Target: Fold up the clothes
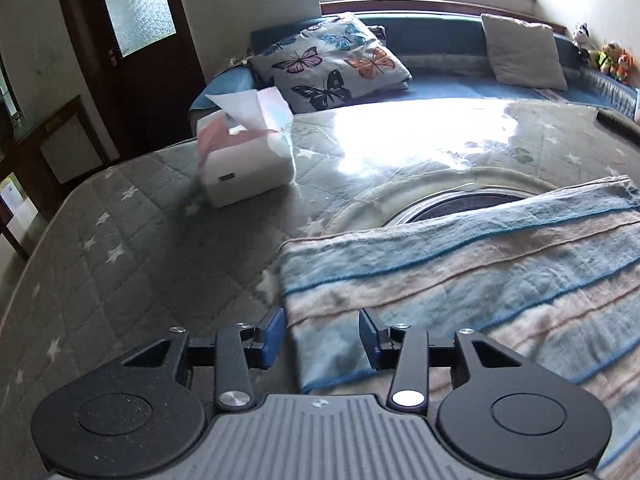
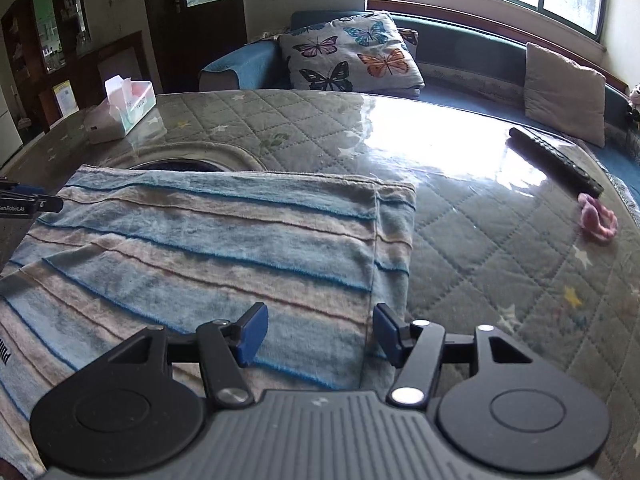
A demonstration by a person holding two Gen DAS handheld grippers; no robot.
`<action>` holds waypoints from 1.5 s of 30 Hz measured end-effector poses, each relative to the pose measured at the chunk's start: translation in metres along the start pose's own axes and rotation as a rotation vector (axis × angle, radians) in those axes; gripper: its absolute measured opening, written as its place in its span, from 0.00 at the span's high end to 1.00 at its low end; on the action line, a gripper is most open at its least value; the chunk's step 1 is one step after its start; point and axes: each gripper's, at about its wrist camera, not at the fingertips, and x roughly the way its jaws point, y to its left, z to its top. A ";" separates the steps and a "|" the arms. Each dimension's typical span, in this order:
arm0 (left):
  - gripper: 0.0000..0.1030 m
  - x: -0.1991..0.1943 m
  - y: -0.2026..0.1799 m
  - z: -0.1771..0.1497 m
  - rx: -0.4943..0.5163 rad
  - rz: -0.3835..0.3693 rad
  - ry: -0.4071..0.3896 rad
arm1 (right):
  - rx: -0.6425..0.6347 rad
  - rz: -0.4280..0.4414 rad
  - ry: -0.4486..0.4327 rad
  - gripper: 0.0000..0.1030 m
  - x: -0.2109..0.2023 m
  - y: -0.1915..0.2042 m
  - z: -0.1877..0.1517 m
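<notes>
A blue, white and pink striped towel [image 1: 480, 280] lies flat on the quilted table. In the left wrist view my left gripper [image 1: 322, 336] is open, its jaws either side of the towel's near left corner, holding nothing. In the right wrist view the same towel [image 2: 200, 248] fills the left and middle. My right gripper [image 2: 318, 334] is open over the towel's near right edge, holding nothing. The left gripper's tip [image 2: 28, 200] shows at the far left edge of the right wrist view.
A tissue box [image 1: 244, 160] stands on the table at the back left, also in the right wrist view [image 2: 122, 110]. A black remote [image 2: 556, 160] and a pink hair tie [image 2: 598, 220] lie at the right. A round hob recess [image 1: 460, 206] sits behind the towel. A sofa with a butterfly cushion [image 1: 332, 60] is beyond.
</notes>
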 end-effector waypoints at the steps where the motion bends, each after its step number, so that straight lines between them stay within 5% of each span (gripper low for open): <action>1: 0.55 0.004 0.001 0.001 -0.002 0.006 0.003 | -0.002 0.000 0.001 0.42 0.003 0.000 0.001; 12: 0.49 0.011 -0.006 0.018 -0.048 -0.014 -0.005 | 0.028 -0.025 -0.013 0.42 0.017 -0.013 0.010; 24: 0.49 0.026 -0.107 0.056 0.105 -0.151 -0.030 | 0.007 -0.025 -0.023 0.41 0.019 -0.006 0.010; 34: 0.44 0.047 -0.085 0.068 -0.016 -0.133 -0.038 | 0.008 -0.004 -0.041 0.37 0.019 -0.012 0.006; 38: 0.43 0.035 -0.103 0.066 0.030 -0.188 -0.071 | 0.002 -0.001 -0.048 0.36 0.020 -0.012 0.006; 45: 0.37 0.040 -0.117 0.067 0.053 -0.158 -0.057 | -0.006 -0.005 -0.048 0.36 0.019 -0.013 0.006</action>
